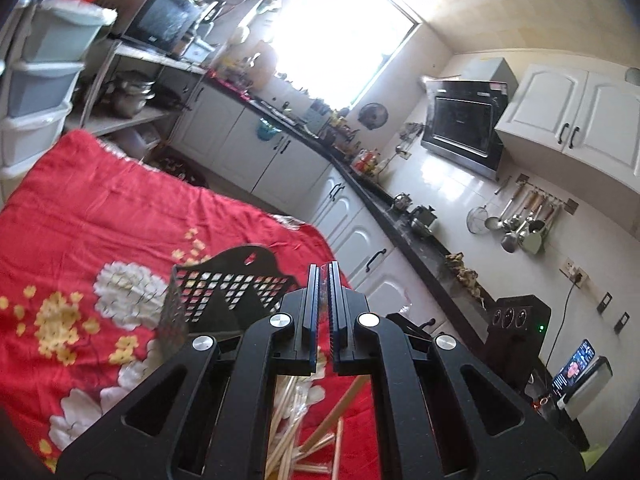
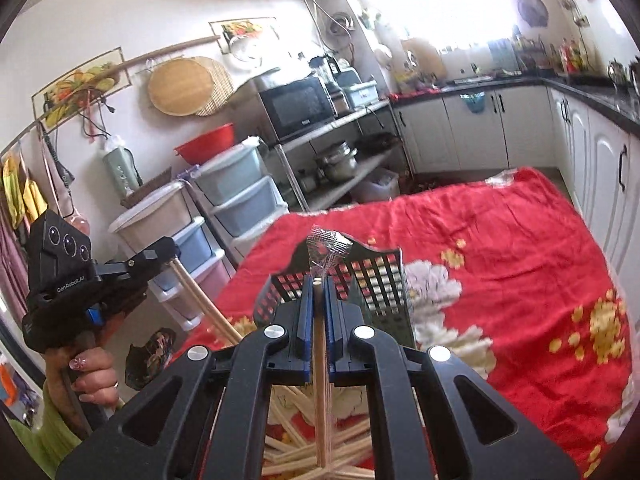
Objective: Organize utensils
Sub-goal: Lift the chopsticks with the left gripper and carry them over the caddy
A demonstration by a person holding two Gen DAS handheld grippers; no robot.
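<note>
Right gripper (image 2: 318, 280): jaws clenched on a wooden chopstick (image 2: 319, 380), which runs lengthwise between the pads, tip just showing at the front, tail trailing back toward the loose chopstick pile (image 2: 288, 456) on the red floral cloth (image 2: 500, 248). Left gripper (image 2: 160, 254): closed on another chopstick (image 2: 200, 300), slanting down and toward the table in the right wrist view; in its own view the pads are nearly together and the stick between them is hard to make out. Black mesh holder (image 2: 376, 280) stands directly ahead of and below the right gripper, open top up. Judgement: the right is the nearer; its stick's axis lies near level and needs tipping upright to enter.
</note>
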